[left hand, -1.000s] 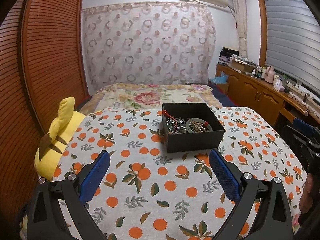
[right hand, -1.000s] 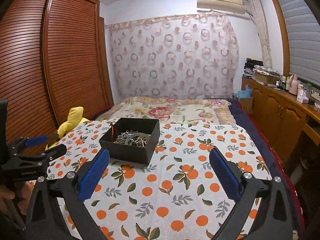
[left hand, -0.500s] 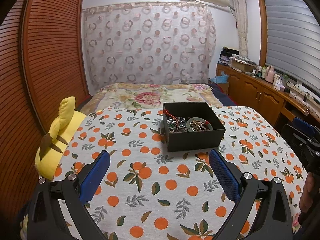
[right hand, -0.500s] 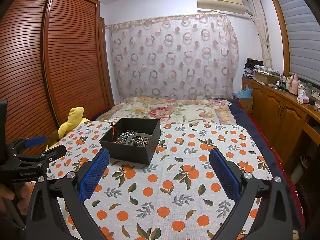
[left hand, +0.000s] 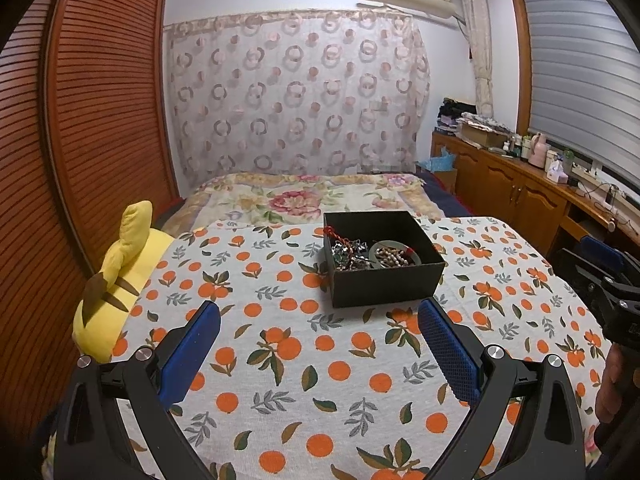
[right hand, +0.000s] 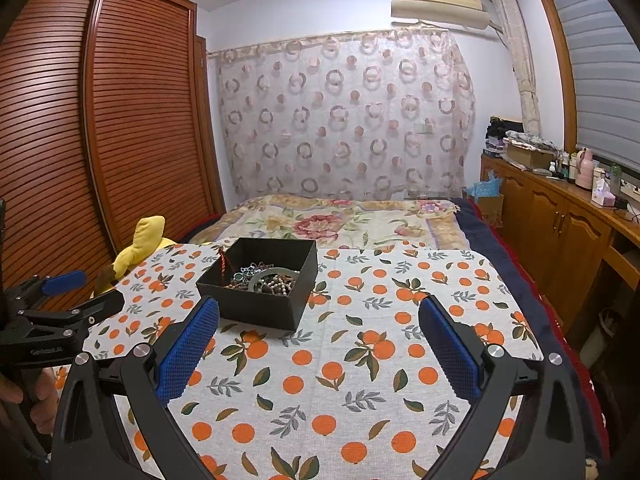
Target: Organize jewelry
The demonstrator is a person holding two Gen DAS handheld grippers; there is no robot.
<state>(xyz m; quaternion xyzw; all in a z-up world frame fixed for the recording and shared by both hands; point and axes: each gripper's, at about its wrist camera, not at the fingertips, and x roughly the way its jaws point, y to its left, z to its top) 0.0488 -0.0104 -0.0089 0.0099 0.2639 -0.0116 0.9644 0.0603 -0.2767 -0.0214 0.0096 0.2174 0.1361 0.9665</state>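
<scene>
Both views barely shift, box nearing slightly | left tool (left hand: 319, 344) wide, empty | right tool (right hand: 319, 342) wide, empty | jewelry (left hand: 370, 254) heaped in black box (left hand: 386, 286) mid-desk (left hand: 288, 364), between tools, reachable by either

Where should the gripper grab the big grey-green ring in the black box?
Probably the ring's near rim, coming straight down from above. It lies almost flat among tangled beads, and the black box's walls block any sideways approach. One finger would go inside the hoop, one outside. Both jaws stand open and empty.
</scene>
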